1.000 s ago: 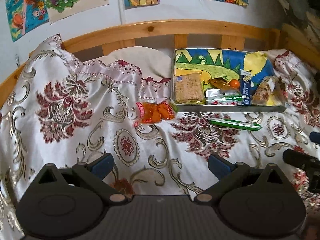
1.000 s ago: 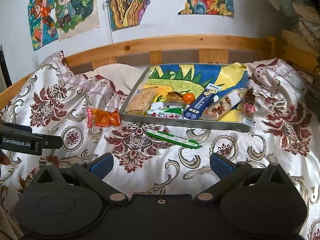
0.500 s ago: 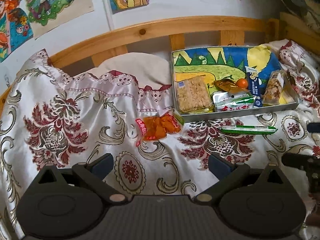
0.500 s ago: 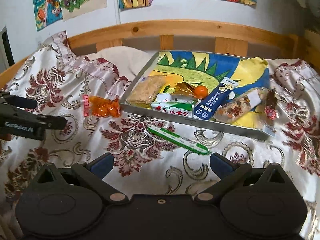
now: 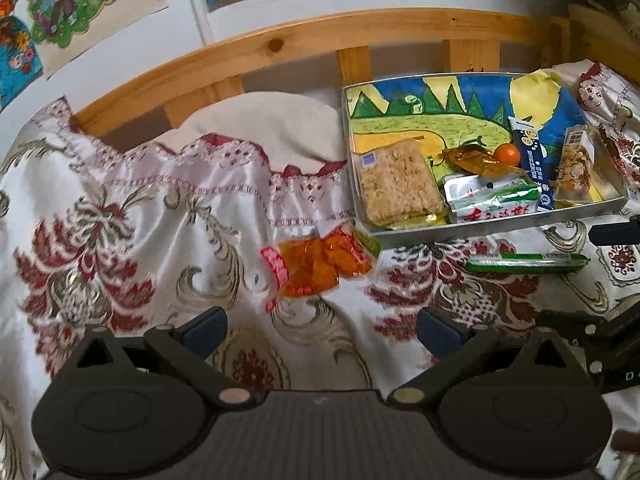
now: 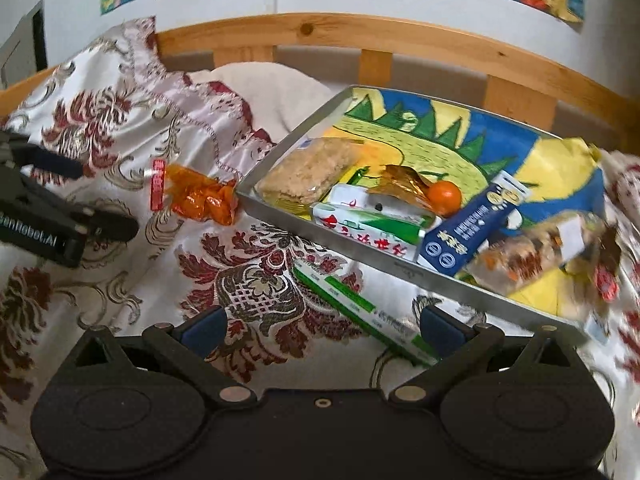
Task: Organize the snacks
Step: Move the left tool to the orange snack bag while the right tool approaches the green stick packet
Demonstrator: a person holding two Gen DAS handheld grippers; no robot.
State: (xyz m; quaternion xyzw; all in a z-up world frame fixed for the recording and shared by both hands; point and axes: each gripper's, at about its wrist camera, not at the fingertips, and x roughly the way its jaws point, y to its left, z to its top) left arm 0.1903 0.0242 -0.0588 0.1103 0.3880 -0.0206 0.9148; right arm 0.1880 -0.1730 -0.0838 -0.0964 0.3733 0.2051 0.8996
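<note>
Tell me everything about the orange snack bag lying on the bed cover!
The clear plastic bag of orange snack pieces has a red-and-white printed strip along its sealed left end. It looks shiny and crinkly, still sealed, and lies flat on the flowered satin bed cover. It sits outside the shallow metal tray, right by its near left corner. Neither gripper is touching it.

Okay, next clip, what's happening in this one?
A person with a claw in each hand is sorting snacks into a metal tray on a bed. Several packets already lie in the tray. Two are outside it on the bedspread: an orange packet and a long green stick pack. Both the left claw and the right claw are open and empty, each near one of them.
</note>
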